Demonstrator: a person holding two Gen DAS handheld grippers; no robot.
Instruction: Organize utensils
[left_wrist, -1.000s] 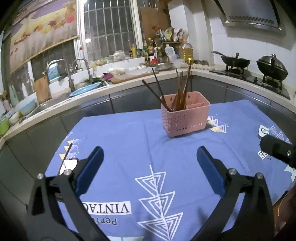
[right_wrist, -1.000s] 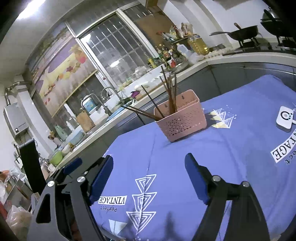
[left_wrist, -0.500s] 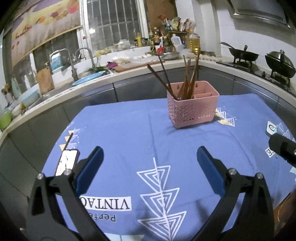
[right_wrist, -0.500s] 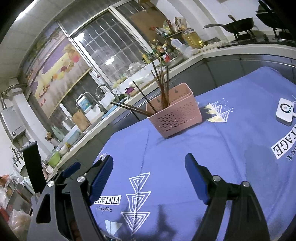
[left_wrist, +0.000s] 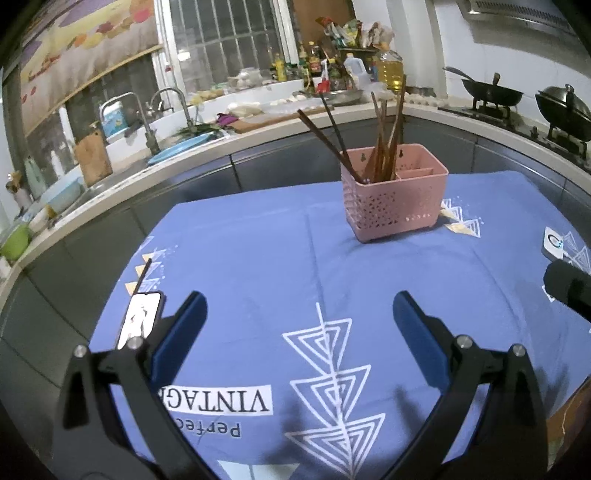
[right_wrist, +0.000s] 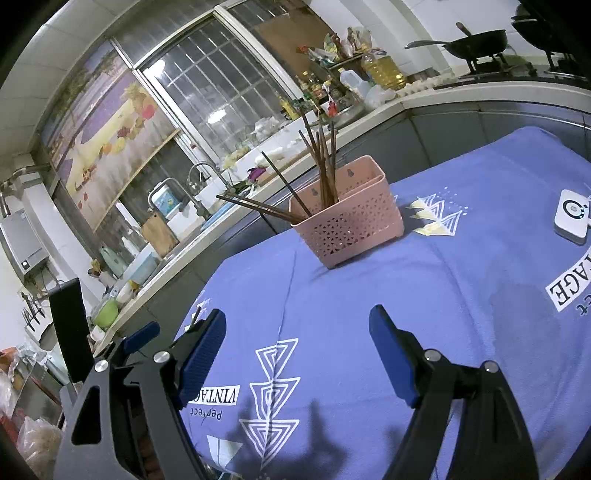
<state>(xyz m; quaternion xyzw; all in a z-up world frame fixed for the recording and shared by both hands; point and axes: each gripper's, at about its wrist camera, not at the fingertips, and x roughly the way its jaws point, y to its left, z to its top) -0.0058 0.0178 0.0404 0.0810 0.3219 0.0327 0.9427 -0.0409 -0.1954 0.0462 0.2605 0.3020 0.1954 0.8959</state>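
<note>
A pink perforated utensil basket (left_wrist: 395, 206) stands on the blue tablecloth (left_wrist: 280, 258), with several brown chopsticks (left_wrist: 384, 147) upright and leaning in its left compartment. It also shows in the right wrist view (right_wrist: 351, 221) with the chopsticks (right_wrist: 321, 162). One loose chopstick (left_wrist: 143, 273) lies at the cloth's left edge. My left gripper (left_wrist: 295, 314) is open and empty above the near cloth. My right gripper (right_wrist: 295, 339) is open and empty, also well short of the basket.
A phone (left_wrist: 139, 319) lies on the cloth by the left finger. A small white device (right_wrist: 570, 216) lies at the right. A kitchen counter with a sink (left_wrist: 162, 110), bottles and woks (left_wrist: 491, 92) curves behind the table.
Both grippers have drawn back and tilted slightly; the basket sits a little farther right and lower in view. The phone has come into the left view. Jaws stayed open.
</note>
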